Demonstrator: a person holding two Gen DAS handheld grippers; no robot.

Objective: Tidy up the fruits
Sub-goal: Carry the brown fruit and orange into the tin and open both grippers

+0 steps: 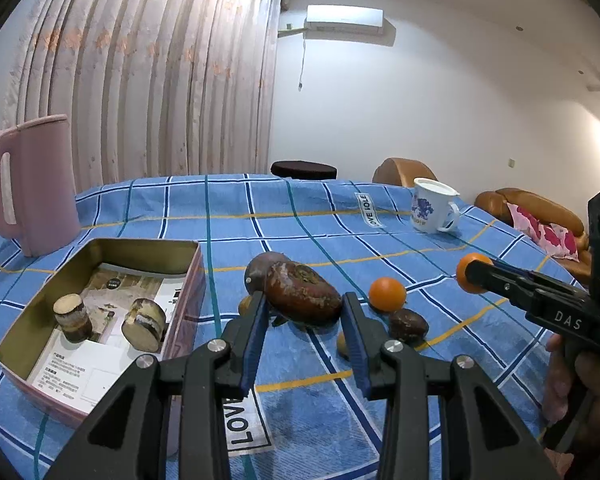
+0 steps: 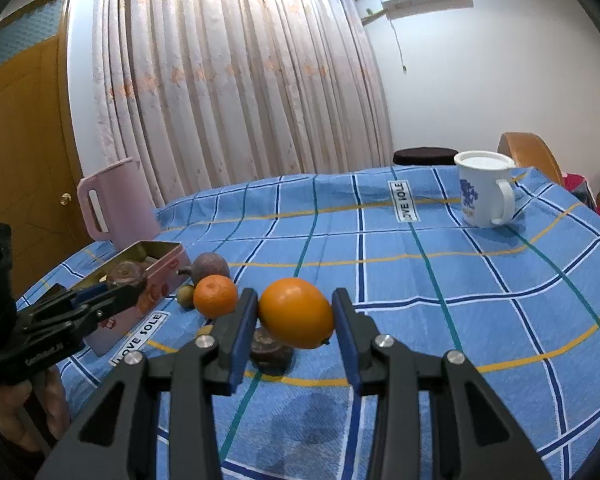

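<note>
Kettle: pink kettle (image 1: 36,184) stands at the far left of the table (image 1: 300,216), which is covered by a blue checked cloth.
Tin: open pink tin (image 1: 100,320) lies just in front of the kettle, with printed paper on its floor and two short brown cut cylinders (image 1: 73,317) inside.
Left gripper: left gripper (image 1: 306,312) has its jaws clenched on a large reddish-brown mottled fruit (image 1: 302,292); the blue pads press both its sides, to the right of the tin. Whether the fruit touches the cloth I cannot tell.
Fruits nearby: a round dull purple fruit (image 1: 266,268) sits just behind the held one; a small orange (image 1: 387,294) lies to its right, with a small dark brown fruit (image 1: 408,325) in front of that orange.
Right gripper: right gripper (image 2: 294,312) has its jaws grasping an oval orange fruit (image 2: 296,312), lifted clear of the cloth above a dark brown fruit.
Right view extras: a small greenish fruit (image 2: 185,295) lies beside the small orange near the tin.
Mug: white mug (image 2: 484,190) with a blue print stands at the far right of the table, well apart from the fruits.
</note>
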